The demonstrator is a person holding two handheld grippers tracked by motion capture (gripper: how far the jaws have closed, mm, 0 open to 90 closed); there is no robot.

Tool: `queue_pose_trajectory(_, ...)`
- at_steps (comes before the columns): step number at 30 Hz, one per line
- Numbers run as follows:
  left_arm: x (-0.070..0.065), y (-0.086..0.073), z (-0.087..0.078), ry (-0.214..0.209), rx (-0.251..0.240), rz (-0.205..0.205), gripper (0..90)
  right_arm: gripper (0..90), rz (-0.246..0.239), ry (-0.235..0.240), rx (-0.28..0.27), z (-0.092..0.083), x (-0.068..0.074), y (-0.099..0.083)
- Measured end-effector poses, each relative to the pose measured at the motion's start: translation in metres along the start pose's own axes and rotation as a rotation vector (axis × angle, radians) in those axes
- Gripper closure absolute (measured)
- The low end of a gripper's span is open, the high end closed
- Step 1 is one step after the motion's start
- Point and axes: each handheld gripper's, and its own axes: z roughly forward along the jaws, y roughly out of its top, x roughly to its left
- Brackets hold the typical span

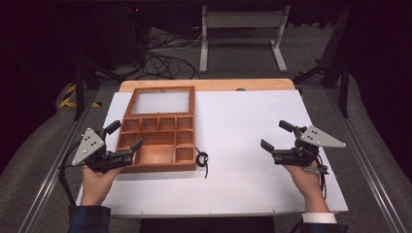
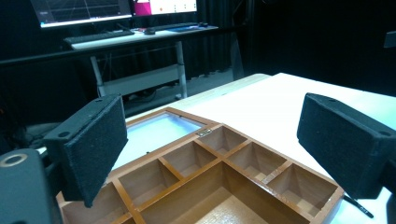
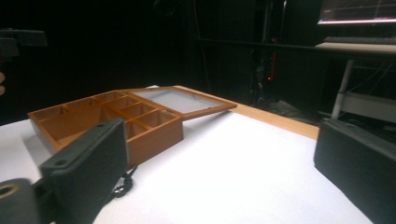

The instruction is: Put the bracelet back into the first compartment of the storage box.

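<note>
An open wooden box point(image 1: 158, 141) with several compartments lies on the left half of the white table; its glass-paned lid point(image 1: 162, 101) is folded flat behind it. My left gripper point(image 1: 125, 137) stands open at the box's left front corner, one jaw over the box's edge. In the left gripper view the box point(image 2: 219, 182) lies between and below the wide-apart jaws. My right gripper point(image 1: 275, 136) is open above bare table on the right, nothing between its jaws. A small black cord point(image 1: 202, 160) lies by the box's right front corner; the right gripper view shows the box point(image 3: 112, 122) and the cord point(image 3: 122, 185).
The white table top point(image 1: 243, 126) has a wooden strip along its far edge. Beyond it stand a metal frame point(image 1: 243, 34) and loose cables on the floor. A desk with monitors point(image 2: 116, 9) is in the background.
</note>
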Motion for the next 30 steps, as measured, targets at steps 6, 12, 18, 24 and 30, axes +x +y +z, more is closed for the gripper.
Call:
queue_pose_trajectory(6,-0.001,0.0,0.002,-0.015,0.005,-0.003,9.4,19.2,-0.002,0.026,0.05,0.016,0.009,-0.002)
queue_pose_trajectory(12,-0.002,0.0,0.003,-0.024,0.009,-0.004,9.5,31.8,-0.02,0.047,0.081,0.032,0.021,-0.007)
queue_pose_trajectory(18,-0.003,-0.001,0.004,-0.027,0.011,-0.008,9.5,33.8,-0.029,0.052,0.119,0.047,0.031,-0.013)
queue_pose_trajectory(24,-0.004,-0.001,0.005,-0.031,0.008,-0.003,9.5,35.5,-0.042,0.072,0.132,0.059,0.041,-0.016)
queue_pose_trajectory(30,-0.005,-0.001,0.005,-0.031,0.009,-0.004,9.4,35.5,-0.06,0.095,0.149,0.07,0.05,-0.019)
